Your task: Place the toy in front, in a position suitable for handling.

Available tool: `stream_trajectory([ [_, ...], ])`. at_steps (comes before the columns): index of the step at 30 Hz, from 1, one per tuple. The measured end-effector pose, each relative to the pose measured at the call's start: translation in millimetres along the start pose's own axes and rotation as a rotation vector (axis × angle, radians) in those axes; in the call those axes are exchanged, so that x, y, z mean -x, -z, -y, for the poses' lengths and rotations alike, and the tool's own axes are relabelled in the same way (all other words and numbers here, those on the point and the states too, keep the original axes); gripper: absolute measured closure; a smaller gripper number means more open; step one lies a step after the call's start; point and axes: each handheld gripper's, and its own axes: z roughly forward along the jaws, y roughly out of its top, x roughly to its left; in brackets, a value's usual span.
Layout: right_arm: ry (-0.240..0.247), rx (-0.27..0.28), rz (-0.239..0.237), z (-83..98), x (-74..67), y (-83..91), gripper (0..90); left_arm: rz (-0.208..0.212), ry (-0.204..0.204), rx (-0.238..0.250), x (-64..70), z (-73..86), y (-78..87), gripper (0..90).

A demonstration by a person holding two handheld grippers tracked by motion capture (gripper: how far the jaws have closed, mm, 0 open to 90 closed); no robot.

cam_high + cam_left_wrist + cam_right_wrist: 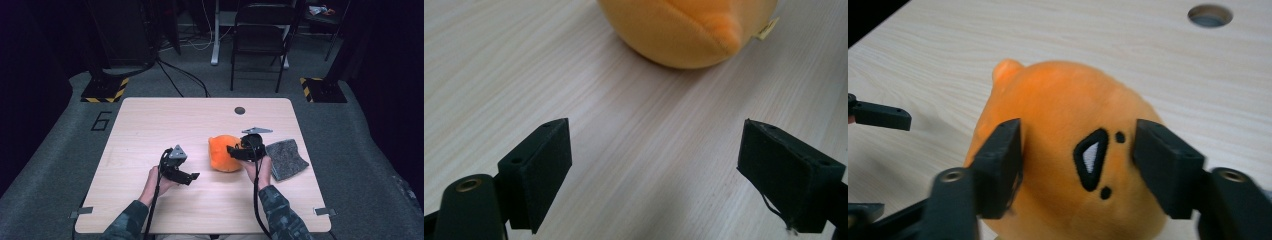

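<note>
Right gripper view: we see the right gripper (1078, 165) with its jaws pressed on both sides of a round orange plush toy (1068, 150) at mid-table. Left gripper (654, 170) hovers nearby, jaws wide, empty.

A round orange plush toy (1073, 165) with a black-stitched face sits between the right gripper's (1078, 165) jaws, pressed at both sides.

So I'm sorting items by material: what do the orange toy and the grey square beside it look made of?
The orange toy looks like soft plush fabric: short fuzzy pile, with a stitched black-and-white mark. The grey square looks like felt or coarse cloth, matte and speckled; which one is too small to tell.
</note>
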Motion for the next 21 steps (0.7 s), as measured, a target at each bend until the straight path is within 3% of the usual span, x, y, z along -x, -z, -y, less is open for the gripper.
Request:
stream_trajectory([
  [3, 0.018, 0.025, -0.003, -1.0, 3.4, 10.6, 13.3, -0.013, 0.003, 0.037, 5.8, -2.5, -0.5, 13.8],
  [6, 0.033, 0.031, -0.009, 1.5, 11.9, 22.7, 10.9, -0.014, 0.005, 0.059, 10.6, -5.4, -2.0, 14.2],
  [11, 0.051, 0.032, 0.029, 8.5, 32.9, 40.1, 3.4, -0.036, -0.016, 0.081, 22.8, -11.6, -10.4, 15.6],
  [21, 0.04, -0.009, 0.104, 25.7, 70.9, 55.9, 0.0, -0.029, -0.047, 0.116, 38.4, -21.1, -24.5, 23.6],
])
